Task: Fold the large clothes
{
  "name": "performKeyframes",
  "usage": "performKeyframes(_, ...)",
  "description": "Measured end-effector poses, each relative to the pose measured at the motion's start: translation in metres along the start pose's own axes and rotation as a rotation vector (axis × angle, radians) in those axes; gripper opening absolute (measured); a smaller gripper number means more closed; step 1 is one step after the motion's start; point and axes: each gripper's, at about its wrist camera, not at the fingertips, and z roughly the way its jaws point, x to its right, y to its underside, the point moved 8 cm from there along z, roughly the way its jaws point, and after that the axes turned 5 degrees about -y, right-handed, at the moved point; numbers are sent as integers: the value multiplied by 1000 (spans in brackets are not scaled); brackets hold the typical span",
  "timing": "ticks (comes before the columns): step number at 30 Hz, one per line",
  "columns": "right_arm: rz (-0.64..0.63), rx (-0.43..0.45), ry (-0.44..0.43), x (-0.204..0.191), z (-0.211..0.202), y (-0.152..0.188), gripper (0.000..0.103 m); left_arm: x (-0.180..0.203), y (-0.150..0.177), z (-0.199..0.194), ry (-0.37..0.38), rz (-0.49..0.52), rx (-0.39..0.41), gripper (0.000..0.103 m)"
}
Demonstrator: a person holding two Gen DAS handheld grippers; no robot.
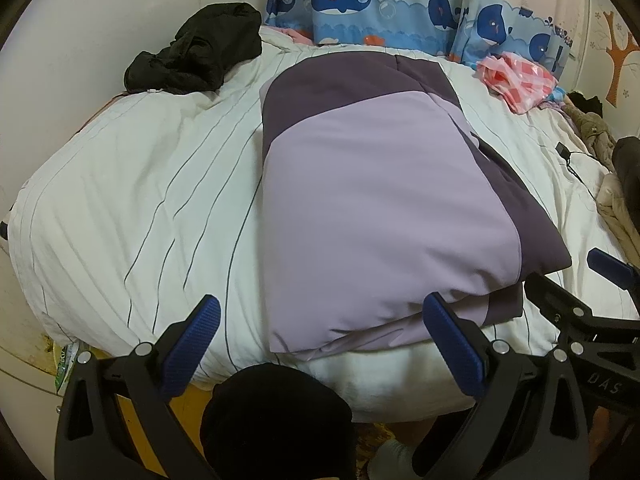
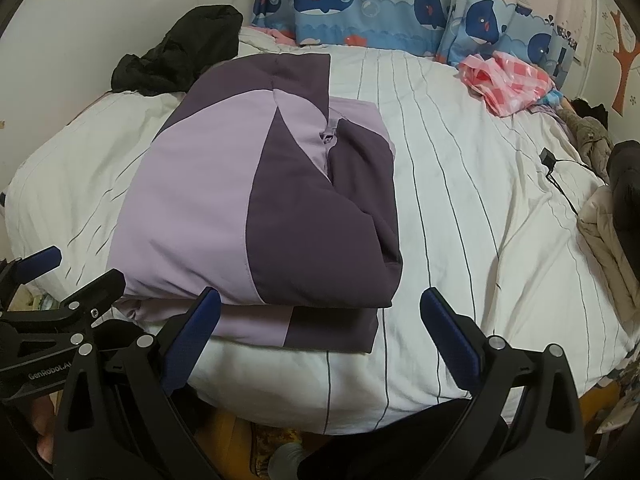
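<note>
The jacket (image 1: 360,208), light purple with dark purple panels, lies folded into a thick block on the bed (image 1: 132,208), close to its near edge, and serves as the landmark here. Its lower layers are hidden under the top fold; in the right wrist view only a strip of them shows along the near edge, and a small zipper pull (image 2: 327,133) peeks out at the seam. The left hand-held gripper (image 1: 320,340) hangs just in front of the jacket's near edge with its blue-padded fingers wide apart, gripping nothing; the right-side pad overlaps the jacket's near corner in the picture, but contact cannot be judged. The right hand-held gripper (image 2: 320,328) is just in front of the jacket's near right corner, fingers likewise apart and empty. Each gripper's body is cut off by the frame bottom. On the right gripper's side, seen from the left wrist view, the letters "DAS" can be read; on the left gripper, seen from the right wrist view, "GenRobot.A" shows, the rest cut off. Beyond the jacket to the left lies a crumpled black garment (image 1: 196,50); beyond it to the right, a pink checked bag (image 1: 520,78). Whale-print curtains (image 1: 380,0) hang behind the jacket.
</note>
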Motion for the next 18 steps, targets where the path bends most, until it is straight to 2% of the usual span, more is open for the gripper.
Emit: performKeyframes(18, 42, 1, -17, 15, 1, 4, 96, 15, -8, 3, -35, 54, -11, 97)
